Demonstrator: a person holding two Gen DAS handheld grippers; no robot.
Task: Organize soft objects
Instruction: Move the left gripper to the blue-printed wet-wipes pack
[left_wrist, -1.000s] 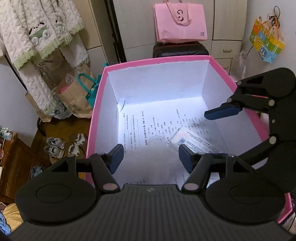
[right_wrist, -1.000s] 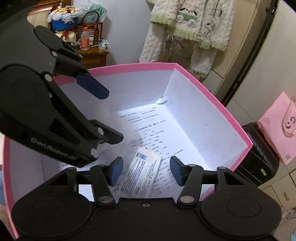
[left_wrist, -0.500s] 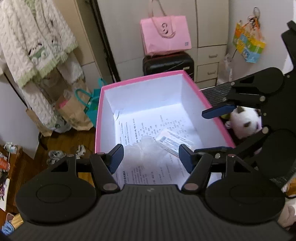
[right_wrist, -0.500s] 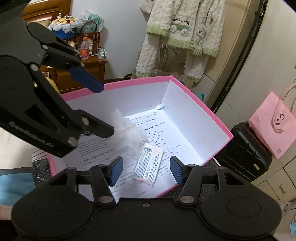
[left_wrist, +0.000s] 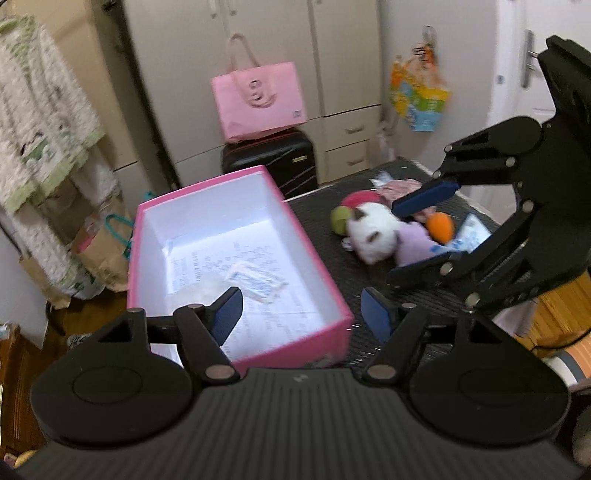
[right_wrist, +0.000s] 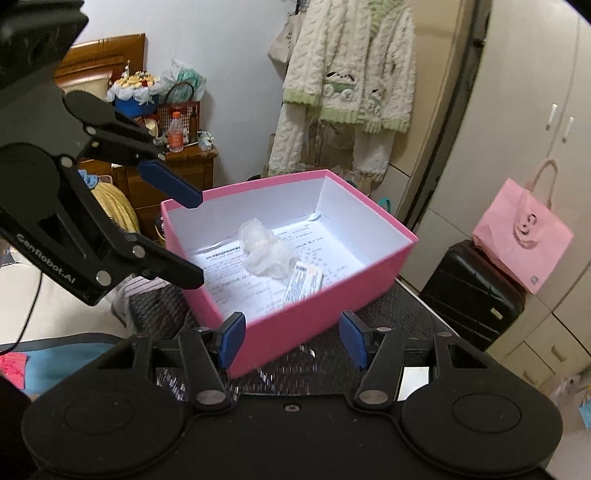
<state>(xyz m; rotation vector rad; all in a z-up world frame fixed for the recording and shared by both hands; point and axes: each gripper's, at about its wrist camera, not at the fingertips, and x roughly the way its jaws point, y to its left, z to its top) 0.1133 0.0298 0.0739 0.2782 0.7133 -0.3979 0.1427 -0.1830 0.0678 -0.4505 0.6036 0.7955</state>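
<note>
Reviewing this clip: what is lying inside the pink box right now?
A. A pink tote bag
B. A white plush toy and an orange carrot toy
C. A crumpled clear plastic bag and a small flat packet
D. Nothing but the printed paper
C: the right wrist view shows a crumpled clear plastic bag and a small flat packet on the printed paper lining the pink box.

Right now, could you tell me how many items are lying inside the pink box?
2: a crumpled clear plastic bag mid-floor, and a flat packet beside it, toward the near wall. Nothing seems hidden.
</note>
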